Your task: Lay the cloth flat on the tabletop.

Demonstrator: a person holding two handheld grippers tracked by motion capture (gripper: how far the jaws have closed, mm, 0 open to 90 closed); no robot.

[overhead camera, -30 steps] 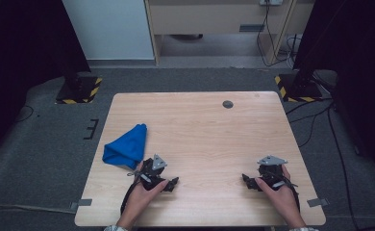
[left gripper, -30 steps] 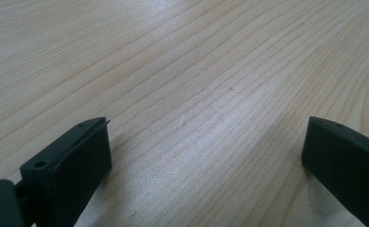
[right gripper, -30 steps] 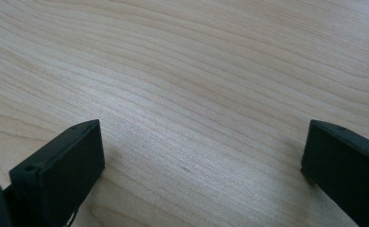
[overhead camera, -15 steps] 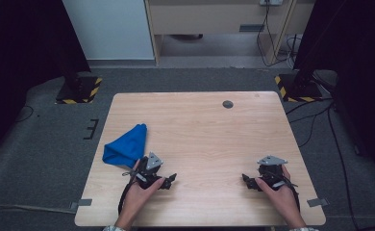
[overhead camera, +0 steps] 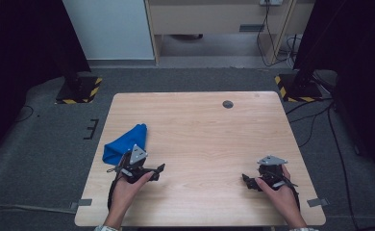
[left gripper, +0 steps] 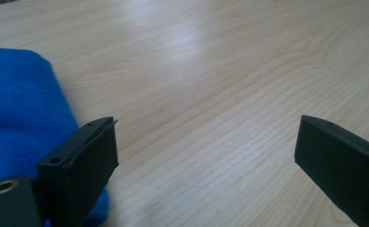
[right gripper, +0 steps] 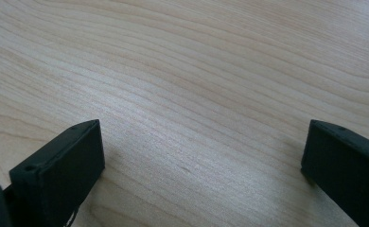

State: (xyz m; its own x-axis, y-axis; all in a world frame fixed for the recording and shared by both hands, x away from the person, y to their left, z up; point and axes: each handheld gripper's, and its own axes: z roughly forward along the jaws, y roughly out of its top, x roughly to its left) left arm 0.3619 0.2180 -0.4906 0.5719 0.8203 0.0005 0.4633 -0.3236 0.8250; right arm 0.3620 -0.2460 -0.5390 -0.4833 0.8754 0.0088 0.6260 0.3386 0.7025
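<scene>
Starting point, by the look of it: your wooden table point(overhead camera: 200, 139), pale, smooth and straight-grained, carries one blue cloth point(overhead camera: 123, 144), soft, fuzzy, bunched into a rough wedge near its left edge and not yet gripped. Left gripper point(overhead camera: 149, 169) sits just beside it, jaws wide, holding nothing. Right gripper point(overhead camera: 249, 181) rests well apart, equally wide and unloaded.

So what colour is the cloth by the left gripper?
The cloth is plain bright blue, with no pattern; the left gripper view shows it best.
</scene>
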